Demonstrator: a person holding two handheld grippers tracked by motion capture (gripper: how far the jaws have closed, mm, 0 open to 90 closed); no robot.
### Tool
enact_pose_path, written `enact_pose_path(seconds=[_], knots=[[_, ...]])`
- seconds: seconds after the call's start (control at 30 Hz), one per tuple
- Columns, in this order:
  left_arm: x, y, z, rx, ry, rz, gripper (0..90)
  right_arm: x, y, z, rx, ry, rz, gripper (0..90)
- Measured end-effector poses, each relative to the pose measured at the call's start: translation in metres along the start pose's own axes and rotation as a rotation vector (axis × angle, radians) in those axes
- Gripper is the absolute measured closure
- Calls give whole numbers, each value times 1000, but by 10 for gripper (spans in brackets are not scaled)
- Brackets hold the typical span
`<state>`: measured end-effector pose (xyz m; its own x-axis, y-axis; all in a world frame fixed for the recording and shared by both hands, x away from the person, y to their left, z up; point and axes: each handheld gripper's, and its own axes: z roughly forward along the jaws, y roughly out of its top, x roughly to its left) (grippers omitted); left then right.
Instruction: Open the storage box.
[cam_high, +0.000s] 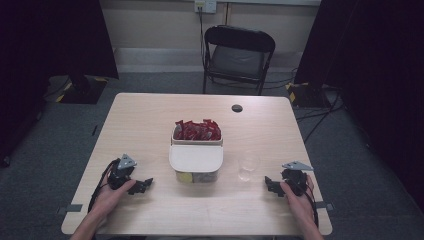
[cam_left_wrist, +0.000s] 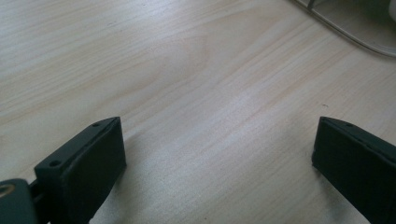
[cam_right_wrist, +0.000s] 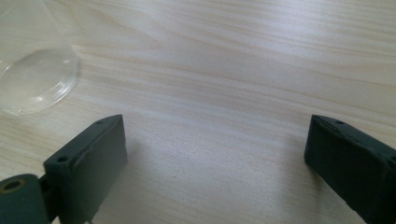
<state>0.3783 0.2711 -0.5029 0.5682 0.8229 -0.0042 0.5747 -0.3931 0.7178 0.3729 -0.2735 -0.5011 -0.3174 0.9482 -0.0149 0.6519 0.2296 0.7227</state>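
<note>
**Clear plastic cup sits just off my right tongs**

Clear plastic is what I look for first: the cup (cam_high: 248, 167) stands upright on the desk (cam_high: 150, 120), just beside and a little farther out than my right tongs (cam_high: 271, 185), toward the middle. In the right gripper view its round base (cam_right_wrist: 32, 81) lies at the far left, beyond my left jaw, not between the two. Both jaws there stand wide apart with bare wood between them. My left tongs (cam_high: 142, 186) are likewise spread and empty, resting low at the near left.

The right hand is plainly the nearer one to the cup. Between my hands sits the lidded white container (cam_high: 195, 161), its long side running left to right, with the box of red packets (cam_high: 197, 131) touching it on the far side. I judge nothing blocks a short swing leftward to the cup.
</note>
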Motion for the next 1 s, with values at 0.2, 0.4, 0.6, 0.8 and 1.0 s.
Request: enact_pose_path(seconds=[0.2,0.4,0.6,0.8,1.0], knots=[[1,2,-1,8,13,-3,45,0,0,0,4,-1,3,41],[2,2,-5,2,22,-24,165,0,0,0,3,-1,4,41],[1,2,-9,-7,4,-11,159,0,0,0,4,-1,3,41],[-2,5,-14,-24,-31,-22,159,0,0,0,4,-1,2,41],[-7,12,-16,-52,-59,-37,159,0,0,0,4,-1,3,41]])
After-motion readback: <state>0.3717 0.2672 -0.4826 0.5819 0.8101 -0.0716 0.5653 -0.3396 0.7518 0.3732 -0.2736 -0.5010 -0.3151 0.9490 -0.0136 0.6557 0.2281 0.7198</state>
